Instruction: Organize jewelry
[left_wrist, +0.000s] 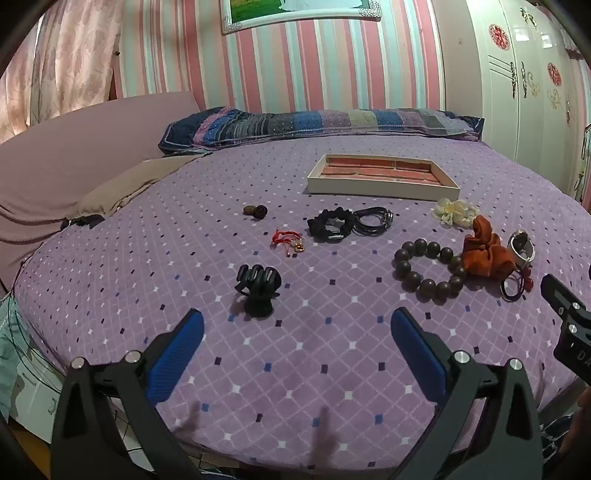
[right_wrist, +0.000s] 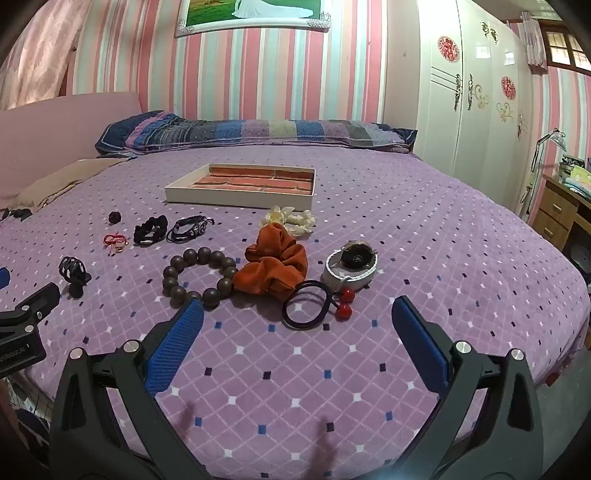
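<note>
Both claws hang spread wide and empty over the near edge of a bed (left_wrist: 295, 369) covered in plush purple fabric quilted in a diamond grid. The left claw (left_wrist: 297, 325) shows ribbed blue pads on black angular arms, and the right claw (right_wrist: 297, 315) looks the same.

Far back sits a shallow rectangular tray (right_wrist: 236, 199) with pale cream walls and a red brick-patterned lining split into compartments. The jewelry lies scattered between tray and claws. A black plastic hair clip (left_wrist: 258, 288) with curved teeth stands just ahead of the left claw. Beyond it lie a thin red cord bracelet (left_wrist: 290, 242) with small gold charms, a dark round bead (left_wrist: 256, 211), a ruffled black scrunchie (left_wrist: 330, 223) and, touching it, a coiled dark cord bracelet (left_wrist: 373, 219).

A bracelet of large, smooth, dark wooden beads (right_wrist: 201, 275) touches a crumpled rust-orange scrunchie (right_wrist: 275, 267). Behind the scrunchie is a cream fabric flower piece (right_wrist: 291, 219). To its right a watch (right_wrist: 352, 264) with a round dark face curls on a white band. A black elastic ring (right_wrist: 306, 304) with two glossy red balls lies just ahead of the right claw.
</note>
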